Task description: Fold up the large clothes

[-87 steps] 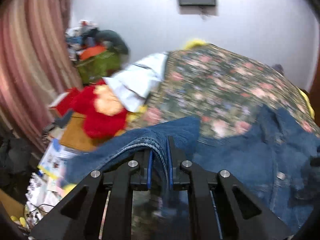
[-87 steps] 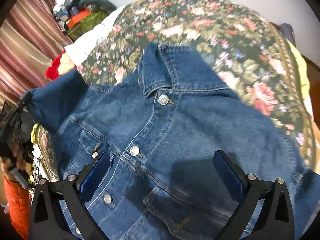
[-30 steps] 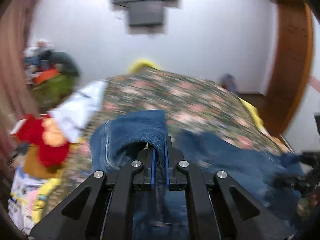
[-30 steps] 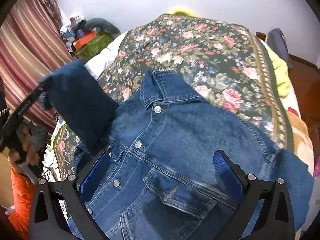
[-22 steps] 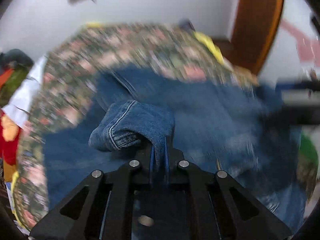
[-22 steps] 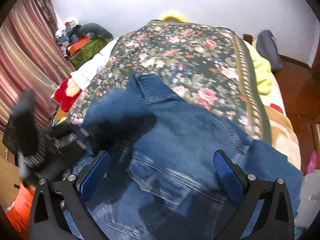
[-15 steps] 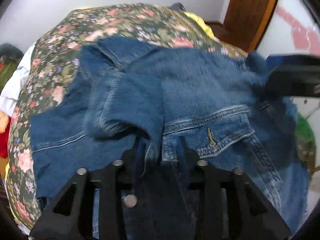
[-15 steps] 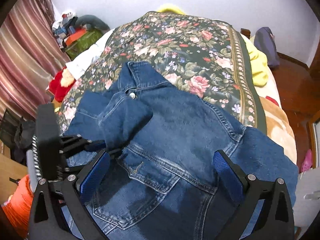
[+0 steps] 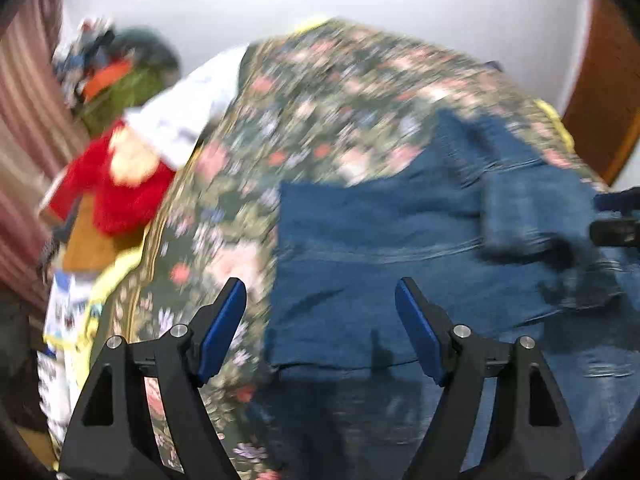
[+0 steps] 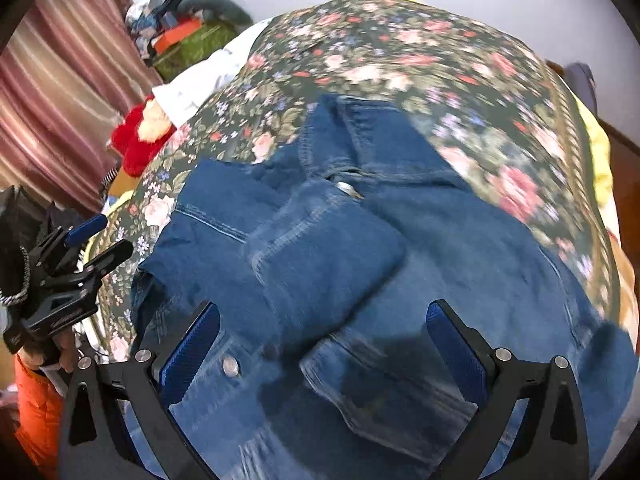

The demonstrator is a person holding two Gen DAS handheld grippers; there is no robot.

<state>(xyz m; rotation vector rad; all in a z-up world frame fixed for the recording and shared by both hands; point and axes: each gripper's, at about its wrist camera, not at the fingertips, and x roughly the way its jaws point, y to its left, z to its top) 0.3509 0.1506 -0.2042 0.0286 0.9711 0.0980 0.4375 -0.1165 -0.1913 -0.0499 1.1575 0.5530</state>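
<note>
— Where does the denim jacket (image 10: 460,264) lie just now?

— Spread front-up on the bed (image 10: 420,60), collar at the far end, hem near the cameras. One sleeve (image 10: 320,256) is folded across the chest, its cuff lying just below the collar button.

— And the fingers?

— Both pairs are spread wide and hold nothing. The right gripper (image 10: 322,344) hangs over the near chest and pocket; the left gripper (image 9: 320,328) sits off the jacket's left edge, seen from the right wrist out at the bedside (image 10: 86,240).

— So which side comes next?

— Probably the right one. That sleeve runs off to the near right, past the right fingers, so the right gripper looks nearer to it. Its cuff isn't clearly in view.
</note>
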